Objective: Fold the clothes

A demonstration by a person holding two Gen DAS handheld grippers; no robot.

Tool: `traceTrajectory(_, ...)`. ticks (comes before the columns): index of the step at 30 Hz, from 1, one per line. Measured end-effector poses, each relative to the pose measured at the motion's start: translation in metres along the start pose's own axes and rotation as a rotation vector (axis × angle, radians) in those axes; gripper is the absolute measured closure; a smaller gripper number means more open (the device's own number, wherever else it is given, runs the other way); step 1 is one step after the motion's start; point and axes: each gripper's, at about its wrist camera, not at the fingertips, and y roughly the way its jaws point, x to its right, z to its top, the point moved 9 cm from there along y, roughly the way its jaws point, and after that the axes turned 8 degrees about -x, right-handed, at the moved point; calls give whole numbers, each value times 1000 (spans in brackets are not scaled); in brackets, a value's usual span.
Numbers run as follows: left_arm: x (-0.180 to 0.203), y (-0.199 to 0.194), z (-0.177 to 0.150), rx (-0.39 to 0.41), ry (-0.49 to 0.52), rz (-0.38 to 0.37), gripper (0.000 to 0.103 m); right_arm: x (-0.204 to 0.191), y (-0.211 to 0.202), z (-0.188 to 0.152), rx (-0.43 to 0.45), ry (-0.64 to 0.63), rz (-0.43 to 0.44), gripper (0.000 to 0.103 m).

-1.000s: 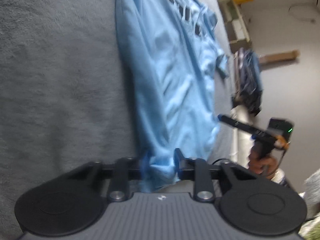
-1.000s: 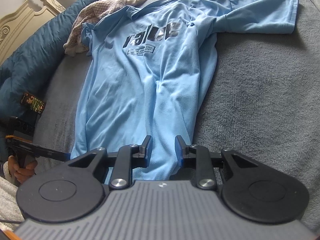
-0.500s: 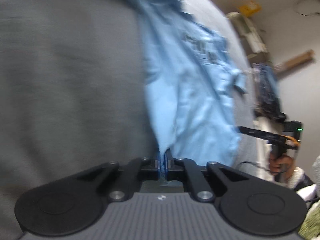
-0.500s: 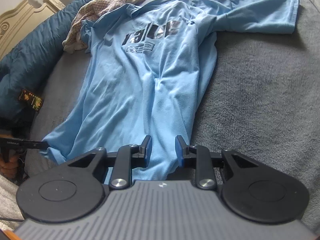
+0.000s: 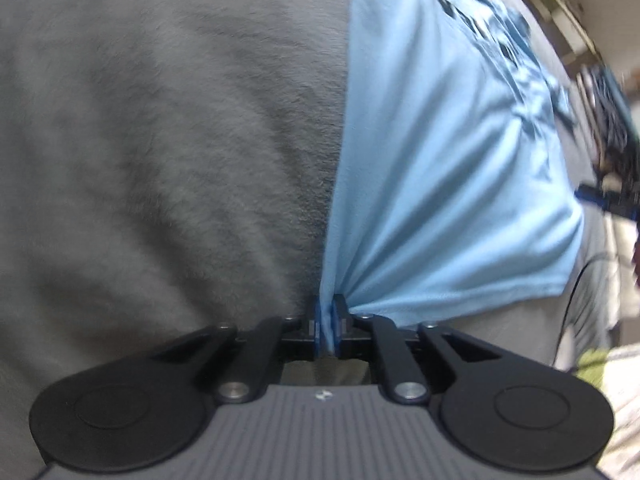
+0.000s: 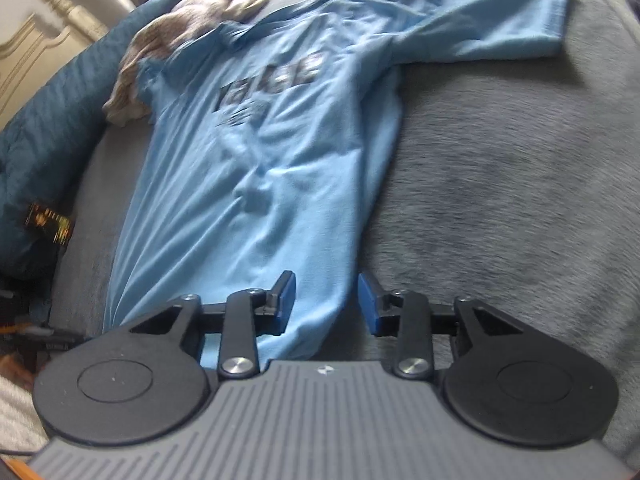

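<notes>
Light blue T-shirt (image 6: 256, 168) lies face up on the grey blanket (image 6: 500, 200), long axis running straight away from both grippers: hem at the near edge, collar and dark chest lettering at the far end, one sleeve spread out flat to the far right. Left gripper (image 5: 329, 330) has its jaws nearly together with a bunched pinch of the hem's left corner between the pads; they read as easing apart slightly, but fabric is visibly clamped and pleats fan out from the pinch across the shirt (image 5: 440, 184). Right gripper (image 6: 326, 304) hangs over the hem's right corner, jaws apart and widening, cloth lying under the gap but neither pad touching it. So the right hand is the nearer one to the free corner, and that corner sits directly below and just ahead of it. My read: the next move is closing on that corner, then carrying both toward the collar. Beige crumpled garment (image 6: 188, 36) and dark blue quilt (image 6: 52, 128) sit beyond the shirt's far left shoulder, clear of the fold path.
</notes>
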Motion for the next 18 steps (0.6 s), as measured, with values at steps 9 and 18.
traceTrajectory(9, 9, -65, 33, 256, 180, 145, 59, 1, 14, -22, -111, 132, 163, 59)
traceTrajectory(18, 83, -32, 50, 239, 371, -44, 59, -98, 18, 19, -82, -58, 309, 89)
